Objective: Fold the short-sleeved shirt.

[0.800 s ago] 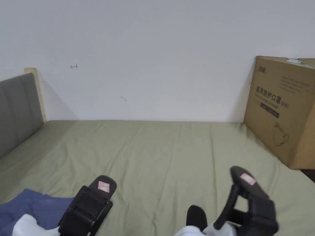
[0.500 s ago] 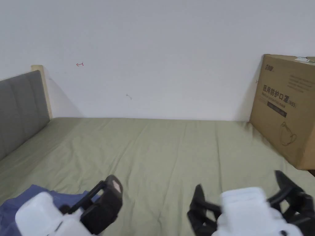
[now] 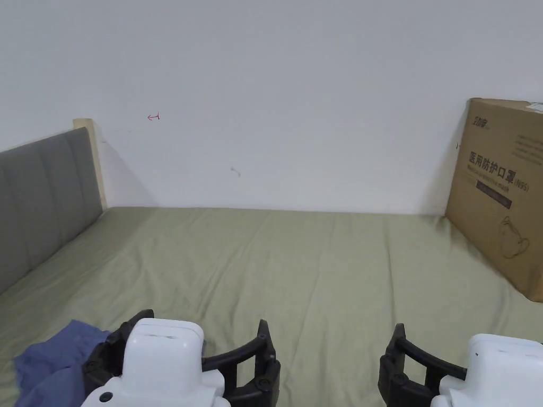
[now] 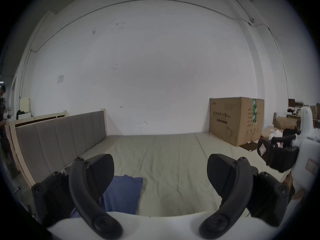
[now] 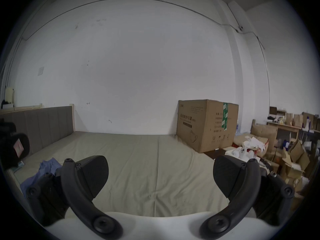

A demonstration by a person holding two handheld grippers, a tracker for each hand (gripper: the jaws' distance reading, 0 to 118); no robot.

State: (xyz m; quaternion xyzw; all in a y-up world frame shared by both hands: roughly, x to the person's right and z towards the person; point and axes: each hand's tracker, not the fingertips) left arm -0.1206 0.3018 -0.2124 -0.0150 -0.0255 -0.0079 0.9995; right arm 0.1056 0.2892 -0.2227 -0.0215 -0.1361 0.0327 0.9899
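Note:
A crumpled blue shirt lies at the near left of the bed, on the olive sheet. In the left gripper view the shirt sits low, just behind the left jaw. My left gripper hovers over the sheet beside the shirt, open, with nothing between its jaws. My right gripper hangs further right over bare sheet, also open and empty. The right gripper view has the shirt far off to its left. Both grippers point toward the far wall.
A large cardboard box stands at the bed's far right corner. A grey padded headboard runs along the left side. Boxes and clutter crowd the floor right of the bed. A person stands far off on the left.
Both grippers have swung round from a sideways tilt to level, white bodies up and jaws pointing at the far wall. The head camera has panned left. The shirt lies where it was.

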